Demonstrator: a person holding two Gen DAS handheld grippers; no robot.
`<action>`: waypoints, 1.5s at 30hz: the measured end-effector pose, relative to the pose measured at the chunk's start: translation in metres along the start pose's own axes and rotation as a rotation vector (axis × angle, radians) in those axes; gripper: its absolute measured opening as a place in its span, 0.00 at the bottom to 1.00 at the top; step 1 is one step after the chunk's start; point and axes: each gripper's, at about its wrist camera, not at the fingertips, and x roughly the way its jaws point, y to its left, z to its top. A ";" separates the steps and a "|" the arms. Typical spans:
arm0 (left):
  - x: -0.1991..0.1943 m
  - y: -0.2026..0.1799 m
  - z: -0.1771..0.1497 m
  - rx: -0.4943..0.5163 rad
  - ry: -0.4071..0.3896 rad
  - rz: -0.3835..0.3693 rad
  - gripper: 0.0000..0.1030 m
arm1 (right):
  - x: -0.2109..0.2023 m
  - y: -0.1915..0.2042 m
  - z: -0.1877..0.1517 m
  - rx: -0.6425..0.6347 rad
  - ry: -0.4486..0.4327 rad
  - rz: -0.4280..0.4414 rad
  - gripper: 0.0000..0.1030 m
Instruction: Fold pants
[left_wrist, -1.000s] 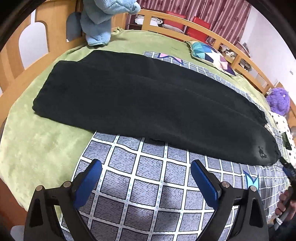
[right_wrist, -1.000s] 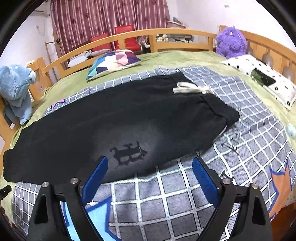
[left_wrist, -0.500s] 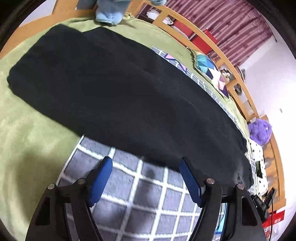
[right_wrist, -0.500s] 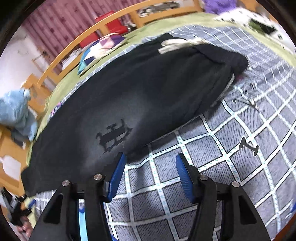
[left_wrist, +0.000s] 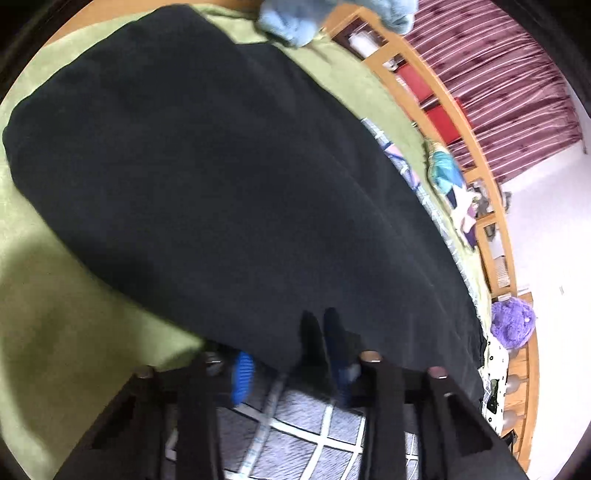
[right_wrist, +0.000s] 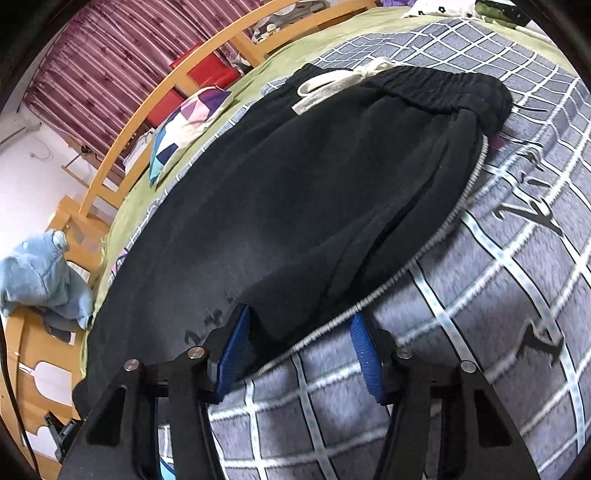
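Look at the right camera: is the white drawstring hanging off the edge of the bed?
No, the white drawstring lies on top of the black pants near the waistband, well in on the bed.

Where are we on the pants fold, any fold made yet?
Done: black pants lie flat along the bed, legs apparently stacked. In hand: left gripper and right gripper are both closing over the near edge, fabric between the jaws; right pads don't yet press it, left is too blurred to tell. Left: lifting and the crosswise folds; waistband lies unfolded.
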 end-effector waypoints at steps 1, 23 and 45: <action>-0.001 -0.001 0.002 0.007 0.004 0.006 0.24 | 0.001 0.001 0.003 -0.001 0.002 0.005 0.46; -0.035 -0.062 0.047 0.257 -0.114 0.090 0.11 | -0.026 0.035 0.049 -0.056 -0.042 0.057 0.16; 0.081 -0.164 0.170 0.446 -0.156 0.278 0.20 | 0.123 0.123 0.197 -0.151 -0.039 0.003 0.35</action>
